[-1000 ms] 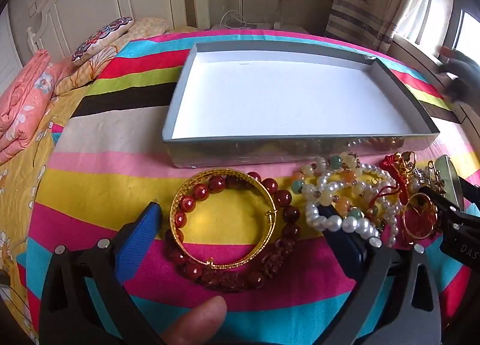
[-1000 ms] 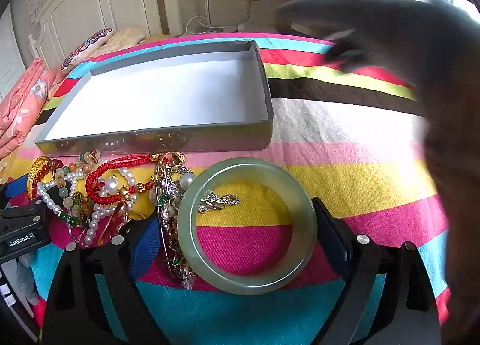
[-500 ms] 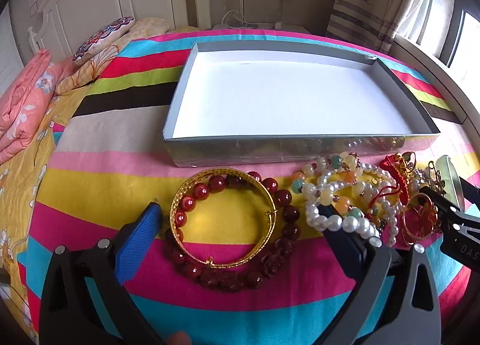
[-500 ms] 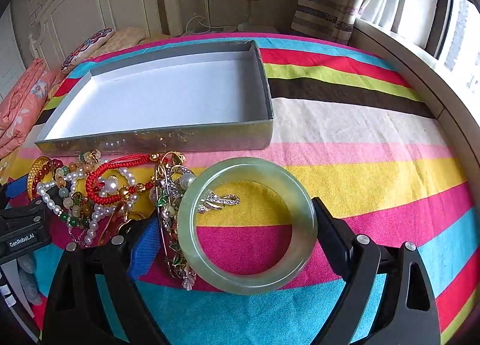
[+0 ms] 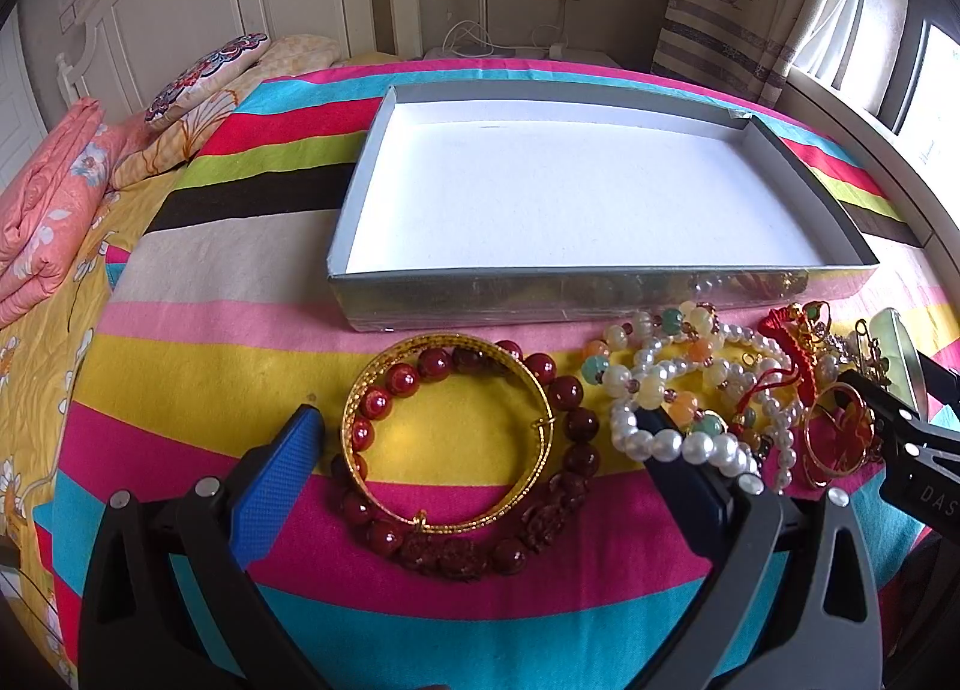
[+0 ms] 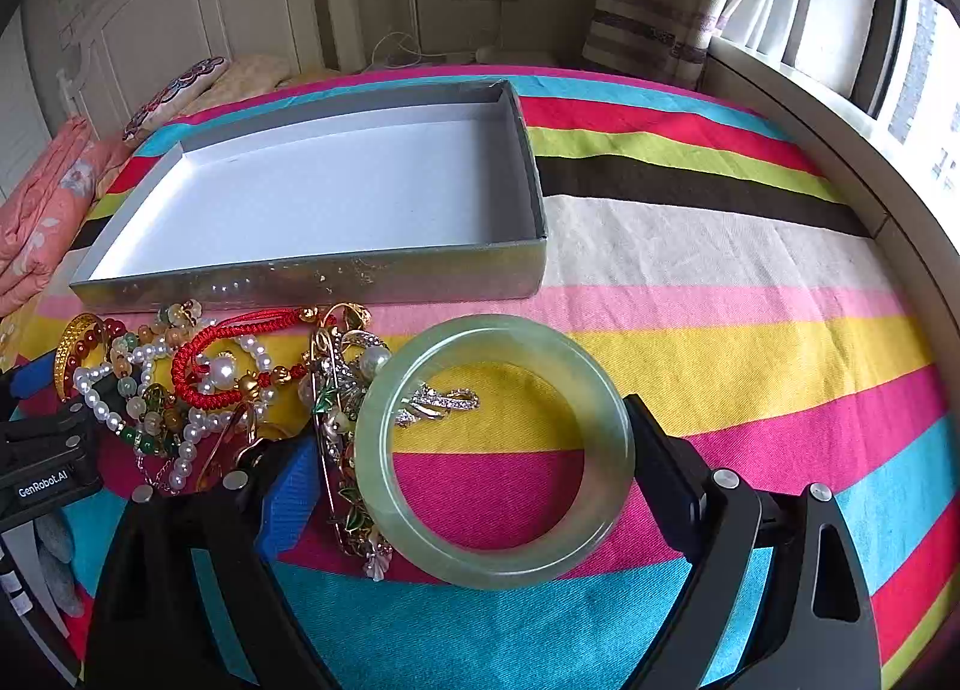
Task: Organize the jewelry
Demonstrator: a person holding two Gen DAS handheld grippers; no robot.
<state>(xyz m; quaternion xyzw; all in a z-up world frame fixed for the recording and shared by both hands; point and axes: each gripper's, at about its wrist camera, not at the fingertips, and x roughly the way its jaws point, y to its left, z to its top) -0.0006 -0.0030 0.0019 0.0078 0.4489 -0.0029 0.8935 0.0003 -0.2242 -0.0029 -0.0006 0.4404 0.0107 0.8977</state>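
Observation:
An empty grey box (image 5: 600, 288) with a white floor lies on the striped bedspread; it also shows in the right wrist view (image 6: 312, 276). In front of it lies jewelry. My left gripper (image 5: 480, 450) is open around a gold bangle (image 5: 543, 390) and a dark red bead bracelet (image 5: 564, 393). A pearl strand (image 5: 678, 444) lies over its right finger. My right gripper (image 6: 474, 462) is open around a pale green jade bangle (image 6: 612, 408). A silver brooch (image 6: 435, 405) lies inside the bangle. A tangle of pearls, a red cord (image 6: 198, 348) and pins lies to its left.
Folded pink quilts (image 5: 42, 198) and a pillow (image 5: 204, 72) lie at the far left by the white headboard. A window ledge (image 6: 840, 150) runs along the right. The bedspread right of the box (image 6: 720, 246) is bare.
A gloved hand that crossed the right side of both views has withdrawn. A fingertip at the bottom of the left wrist view has gone. Grippers and jewelry have not moved.

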